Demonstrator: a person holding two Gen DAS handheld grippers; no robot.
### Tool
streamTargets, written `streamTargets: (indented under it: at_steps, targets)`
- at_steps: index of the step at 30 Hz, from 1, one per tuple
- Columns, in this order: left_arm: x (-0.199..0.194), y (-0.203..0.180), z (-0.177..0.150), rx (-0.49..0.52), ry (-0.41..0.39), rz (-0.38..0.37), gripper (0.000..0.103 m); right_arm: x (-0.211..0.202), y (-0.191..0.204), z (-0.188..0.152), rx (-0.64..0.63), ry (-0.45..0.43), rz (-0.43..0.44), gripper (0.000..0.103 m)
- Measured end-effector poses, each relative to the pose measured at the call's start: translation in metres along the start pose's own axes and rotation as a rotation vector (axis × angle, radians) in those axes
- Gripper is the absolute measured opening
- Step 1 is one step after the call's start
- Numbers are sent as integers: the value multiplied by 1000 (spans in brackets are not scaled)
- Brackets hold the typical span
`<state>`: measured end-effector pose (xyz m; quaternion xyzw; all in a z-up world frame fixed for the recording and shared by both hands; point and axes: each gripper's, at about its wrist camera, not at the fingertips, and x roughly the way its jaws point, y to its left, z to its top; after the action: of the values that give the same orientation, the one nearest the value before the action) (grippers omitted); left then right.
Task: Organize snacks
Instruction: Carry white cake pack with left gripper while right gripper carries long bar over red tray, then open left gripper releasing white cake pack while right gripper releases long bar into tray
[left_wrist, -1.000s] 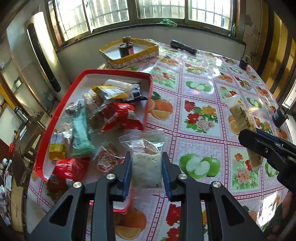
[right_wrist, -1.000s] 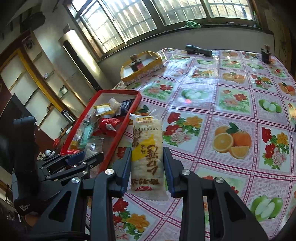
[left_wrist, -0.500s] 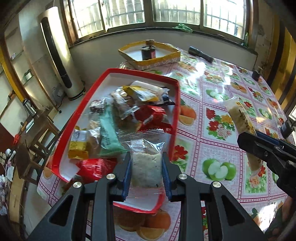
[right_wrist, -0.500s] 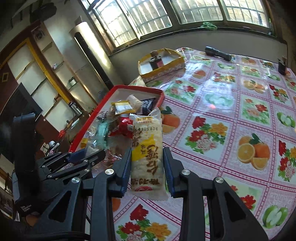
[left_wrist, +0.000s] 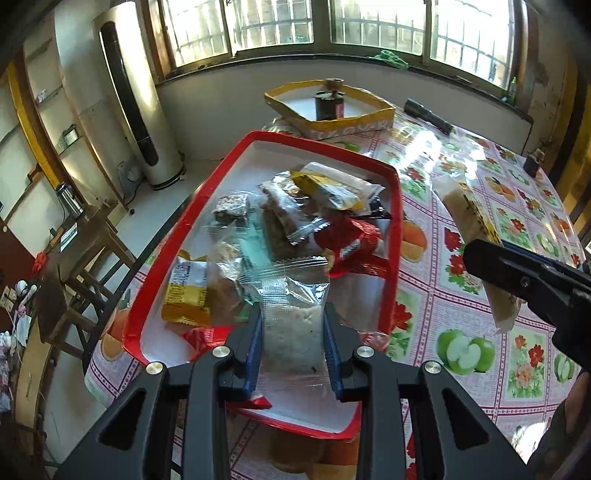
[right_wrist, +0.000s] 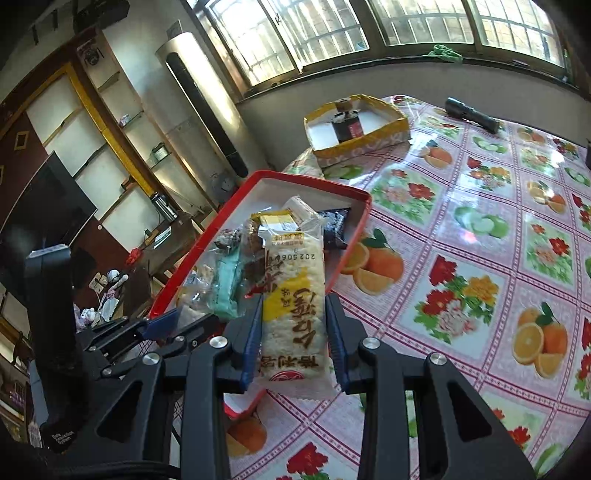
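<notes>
A red-rimmed white tray (left_wrist: 392, 266) (right_wrist: 351, 245) lies at the table's left edge, piled with several wrapped snacks (left_wrist: 295, 221). My left gripper (left_wrist: 293, 325) is shut on a clear packet with a pale speckled cake (left_wrist: 291, 325), held over the tray's near end. My right gripper (right_wrist: 293, 321) is shut on a long white and yellow rice cracker packet (right_wrist: 291, 295) (left_wrist: 476, 236), which hangs above the tray's right rim. In the left wrist view the right gripper (left_wrist: 517, 273) comes in from the right.
The table wears a fruit and flower oilcloth (right_wrist: 461, 240). A yellow cardboard box (left_wrist: 332, 107) (right_wrist: 358, 125) with a dark jar stands beyond the tray. A black torch (left_wrist: 428, 116) (right_wrist: 471, 114) lies near the far wall. A wooden stool (left_wrist: 81, 258) and floor lie left of the table.
Both grippers have moved left with their packets. The clear packet now hangs over the tray's near end, and the rice cracker packet has come from the oilcloth to above the tray's right rim.
</notes>
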<state>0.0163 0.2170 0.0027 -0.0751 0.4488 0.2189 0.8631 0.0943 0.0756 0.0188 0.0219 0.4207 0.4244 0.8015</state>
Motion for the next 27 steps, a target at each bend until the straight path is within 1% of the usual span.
streamTargets:
  at_steps: [15, 23, 27]
  targets:
    - [10, 18, 6, -33, -1, 28, 29, 30, 8, 15, -22, 26, 14, 35]
    - [30, 27, 12, -51, 25, 37, 30, 72, 14, 32, -37, 56, 24, 35]
    - [40, 30, 12, -57, 40, 47, 35, 102, 20, 39, -53, 92, 26, 35]
